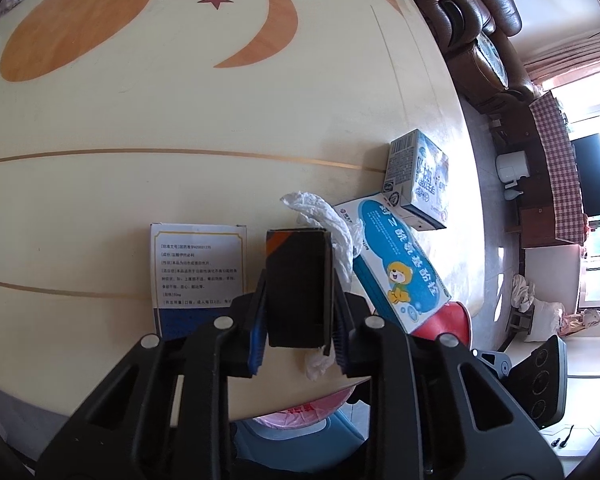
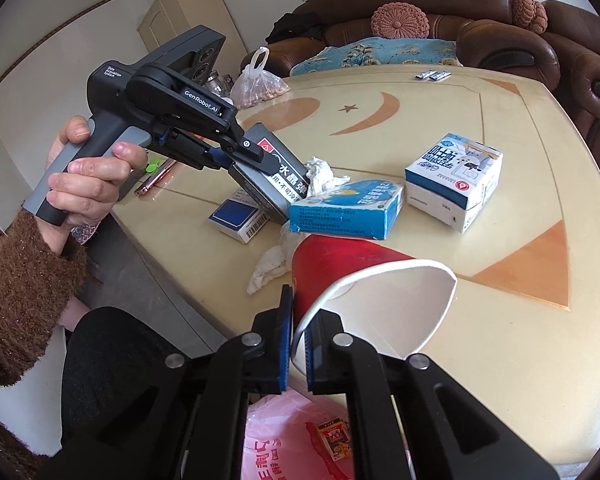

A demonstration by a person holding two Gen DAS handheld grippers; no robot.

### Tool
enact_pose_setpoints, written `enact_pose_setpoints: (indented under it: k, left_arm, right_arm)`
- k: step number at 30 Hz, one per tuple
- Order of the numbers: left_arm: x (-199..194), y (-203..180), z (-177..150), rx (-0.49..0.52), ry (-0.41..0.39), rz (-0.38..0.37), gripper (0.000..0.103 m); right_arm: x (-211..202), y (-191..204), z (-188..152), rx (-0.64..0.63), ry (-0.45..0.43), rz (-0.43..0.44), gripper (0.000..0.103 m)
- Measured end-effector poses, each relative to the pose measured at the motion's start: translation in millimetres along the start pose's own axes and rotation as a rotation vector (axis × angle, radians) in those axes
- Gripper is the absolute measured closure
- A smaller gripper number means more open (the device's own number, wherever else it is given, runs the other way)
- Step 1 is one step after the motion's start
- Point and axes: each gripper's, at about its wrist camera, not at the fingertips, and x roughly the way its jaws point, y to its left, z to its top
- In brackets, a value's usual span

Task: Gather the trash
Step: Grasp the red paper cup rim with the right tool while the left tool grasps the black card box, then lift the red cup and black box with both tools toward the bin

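Observation:
My left gripper (image 1: 300,336) is shut on a dark flat box (image 1: 300,280) with an orange corner, its blue pads pressing both sides. In the right wrist view a hand holds that left gripper (image 2: 260,168) with the dark box (image 2: 280,184) tilted over the table. My right gripper (image 2: 298,344) is shut on the white rim of a red paper cup (image 2: 340,264), which lies on its side at the table edge. A crumpled tissue (image 2: 320,172) sits behind the box, and another tissue (image 2: 272,264) lies by the cup.
On the cream table (image 2: 500,340) lie a blue bear-print box (image 2: 348,208), a milk carton (image 2: 456,176) and a blue-and-white medicine box (image 2: 236,216). A pink bag (image 2: 276,440) with trash hangs below the edge. A brown sofa (image 2: 500,40) stands behind.

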Motion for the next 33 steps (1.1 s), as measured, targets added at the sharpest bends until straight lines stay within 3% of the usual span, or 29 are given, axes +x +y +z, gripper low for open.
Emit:
enact_pose_setpoints:
  k: [22, 33]
  left_arm:
    - [-28.8, -19.9, -10.8, 0.034, -0.059, 0.074, 0.077]
    - [-62.3, -37.1, -34.6, 0.077, -0.107, 0.097, 0.077]
  right_arm:
    - [-33.8, -4.4, -10.2, -0.004, -0.027, -0.109, 0.097]
    - [-53.6, 8.6, -8.7, -0.031, -0.052, -0.136, 0.097]
